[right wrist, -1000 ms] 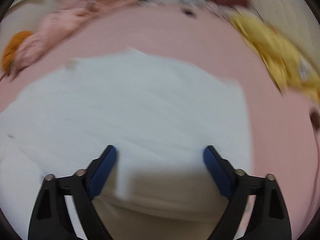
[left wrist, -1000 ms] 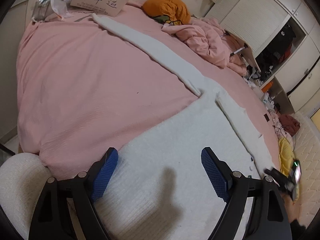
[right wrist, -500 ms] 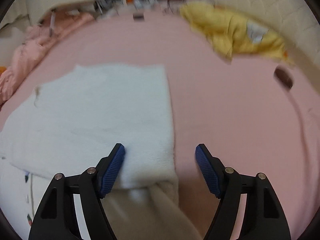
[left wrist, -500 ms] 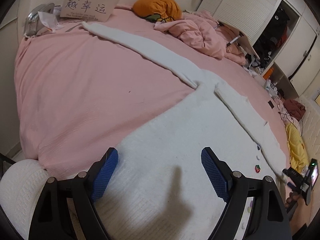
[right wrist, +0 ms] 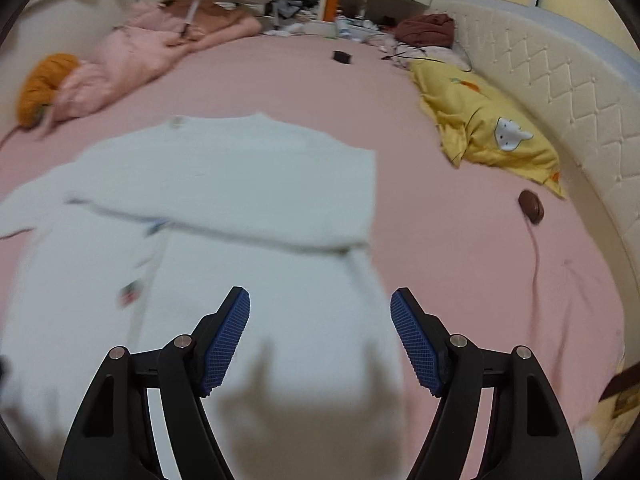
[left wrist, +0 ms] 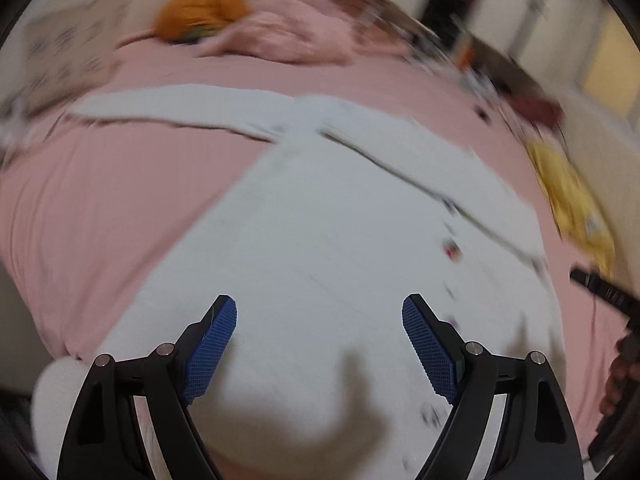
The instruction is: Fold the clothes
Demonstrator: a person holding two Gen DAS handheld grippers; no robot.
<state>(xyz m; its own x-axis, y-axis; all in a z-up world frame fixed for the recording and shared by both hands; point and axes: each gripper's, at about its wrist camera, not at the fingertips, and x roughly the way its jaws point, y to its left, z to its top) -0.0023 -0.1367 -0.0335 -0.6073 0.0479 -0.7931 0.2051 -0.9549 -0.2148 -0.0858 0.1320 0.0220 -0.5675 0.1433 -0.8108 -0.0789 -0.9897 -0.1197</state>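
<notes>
Both tools, left [left wrist: 319, 344] and right [right wrist: 320, 338], are released and empty, now raised back. The white cardigan [right wrist: 224, 184] lies centre-frame on the pink bed [right wrist: 460, 240], right sleeve folded across; left sleeve [left wrist: 168, 106] remains.

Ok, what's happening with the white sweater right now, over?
Both grippers, left and right, open, holding nothing. White sweater flat on pink bed, one sleeve folded across. Nothing in the way.

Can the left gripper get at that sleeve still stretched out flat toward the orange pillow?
Probably yes. The left gripper is open and empty above the white sweater, and the sleeve lies flat on the pink bedsheet with nothing on it. It lies well ahead, so a long forward reach seems needed.
</notes>
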